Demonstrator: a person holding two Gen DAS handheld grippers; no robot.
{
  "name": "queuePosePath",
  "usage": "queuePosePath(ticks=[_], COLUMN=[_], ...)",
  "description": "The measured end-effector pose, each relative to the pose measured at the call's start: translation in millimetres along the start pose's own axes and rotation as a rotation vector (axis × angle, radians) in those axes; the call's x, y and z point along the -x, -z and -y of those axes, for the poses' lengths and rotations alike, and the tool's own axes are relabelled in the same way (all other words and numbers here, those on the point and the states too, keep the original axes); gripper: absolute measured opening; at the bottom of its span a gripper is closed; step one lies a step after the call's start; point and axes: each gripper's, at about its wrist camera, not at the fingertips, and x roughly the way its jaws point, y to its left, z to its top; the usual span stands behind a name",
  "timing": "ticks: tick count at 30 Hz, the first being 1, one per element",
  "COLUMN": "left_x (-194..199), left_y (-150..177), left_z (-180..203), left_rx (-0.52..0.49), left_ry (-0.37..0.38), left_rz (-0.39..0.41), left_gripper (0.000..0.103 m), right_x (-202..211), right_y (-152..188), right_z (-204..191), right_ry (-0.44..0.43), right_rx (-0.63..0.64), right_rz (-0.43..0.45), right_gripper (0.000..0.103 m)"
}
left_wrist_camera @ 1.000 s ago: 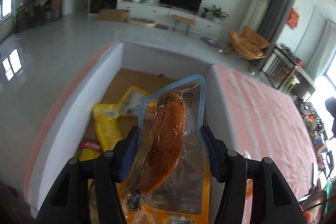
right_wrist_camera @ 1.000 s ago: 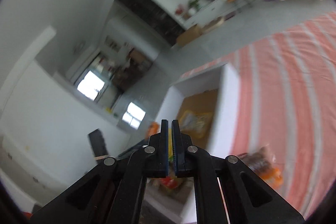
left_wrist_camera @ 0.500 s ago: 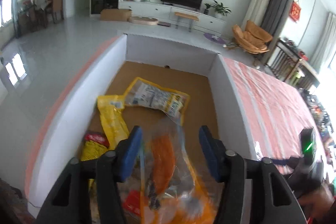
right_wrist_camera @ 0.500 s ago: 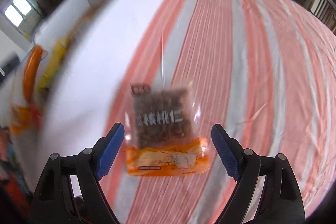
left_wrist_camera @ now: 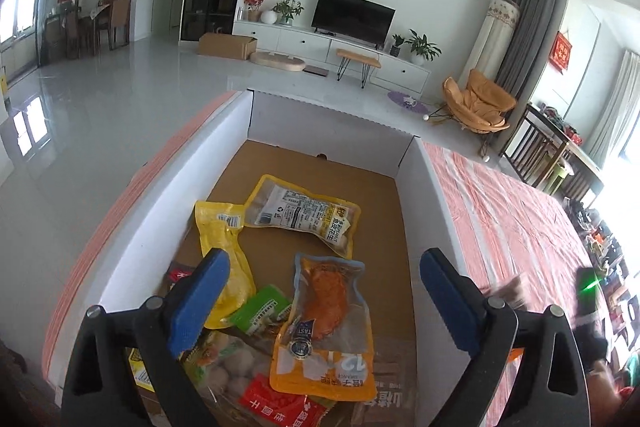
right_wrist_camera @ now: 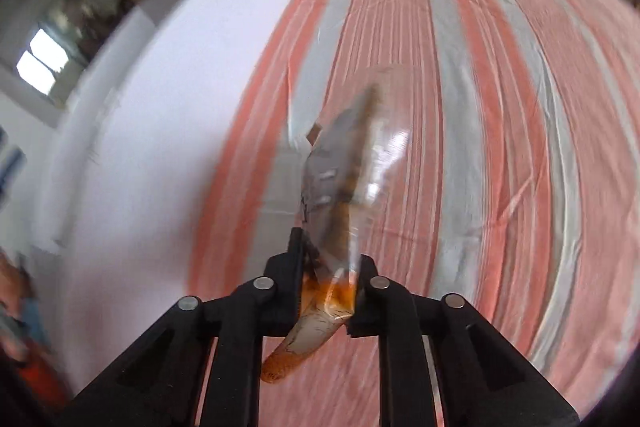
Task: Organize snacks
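My left gripper [left_wrist_camera: 320, 301] is open and empty above the white cardboard box [left_wrist_camera: 176, 195]. Below it an orange chicken-leg pouch [left_wrist_camera: 326, 319] lies in the box on other snack packs, among them a yellow pouch [left_wrist_camera: 224, 251], a clear pouch with a yellow edge [left_wrist_camera: 304, 215] and a green pack [left_wrist_camera: 260, 311]. My right gripper [right_wrist_camera: 328, 279] is shut on the orange bottom edge of a clear walnut snack bag [right_wrist_camera: 344, 179], which hangs edge-on above the striped cloth [right_wrist_camera: 480, 107]. The box's white outer wall [right_wrist_camera: 160, 127] stands left of it.
The box sits at the left end of a table under a pink and grey striped cloth [left_wrist_camera: 512, 227]. A blurred hand with a green light [left_wrist_camera: 588, 283] shows at the right of the left wrist view. Behind lie a tiled floor, a TV unit and an orange chair.
My left gripper opened and dropped the orange pouch into the box. My right gripper swung down to the walnut bag on the cloth, closed on it and lifted it.
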Motion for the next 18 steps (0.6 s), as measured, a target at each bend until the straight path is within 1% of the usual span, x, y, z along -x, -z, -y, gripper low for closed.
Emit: queuePosePath(ticks=[1, 3, 5, 7, 8, 10, 11, 12, 14, 15, 17, 18], left_x=[2.1, 7.9, 13.4, 20.8, 25.6, 35.6, 40.7, 45.8, 55.8, 60.9, 67.1, 67.4], left_y=[-0.1, -2.9, -6.2, -10.6, -12.4, -15.4, -16.1, -16.6, -14.6, -12.7, -10.0, -9.2], left_z=[-0.5, -1.3, -2.6, -2.6, -2.8, -2.7, -2.4, -1.7, -1.5, -0.4, 2.5, 5.8], left_rx=[-0.01, -0.027, -0.035, -0.041, -0.045, -0.047, -0.046, -0.043, -0.036, -0.033, -0.033, -0.053], left_ry=[-0.009, -0.028, -0.04, -0.047, -0.054, -0.079, -0.089, -0.098, -0.133, -0.164, -0.248, -0.3], left_rz=[0.004, 0.013, 0.019, 0.026, 0.032, 0.046, 0.05, 0.056, 0.077, 0.088, 0.085, 0.059], left_gripper=[0.095, 0.095, 0.095, 0.095, 0.095, 0.096, 0.101, 0.103, 0.103, 0.103, 0.103, 0.103], right_x=[13.5, 41.7, 70.9, 92.4, 98.9, 97.5, 90.7, 84.2, 77.8, 78.0, 82.0, 84.6], right_y=[-3.0, -7.9, -19.5, -35.5, -36.8, -41.7, -43.8, -42.1, -33.1, -26.5, -19.7, -15.6], right_z=[0.2, -15.0, -45.8, -92.2, -119.3, -155.5, -176.2, -193.2, -215.5, -223.0, -230.6, -232.1], right_ry=[-0.037, -0.097, -0.178, -0.257, -0.275, -0.306, -0.295, -0.28, -0.238, -0.213, -0.154, -0.124], right_rx=[-0.022, -0.016, 0.022, 0.097, 0.134, 0.18, 0.215, 0.246, 0.295, 0.309, 0.331, 0.343], right_rz=[0.037, 0.096, 0.144, 0.175, 0.183, 0.171, 0.148, 0.135, 0.154, 0.167, 0.208, 0.229], right_gripper=[0.014, 0.014, 0.014, 0.014, 0.017, 0.033, 0.078, 0.092, 0.092, 0.092, 0.092, 0.092])
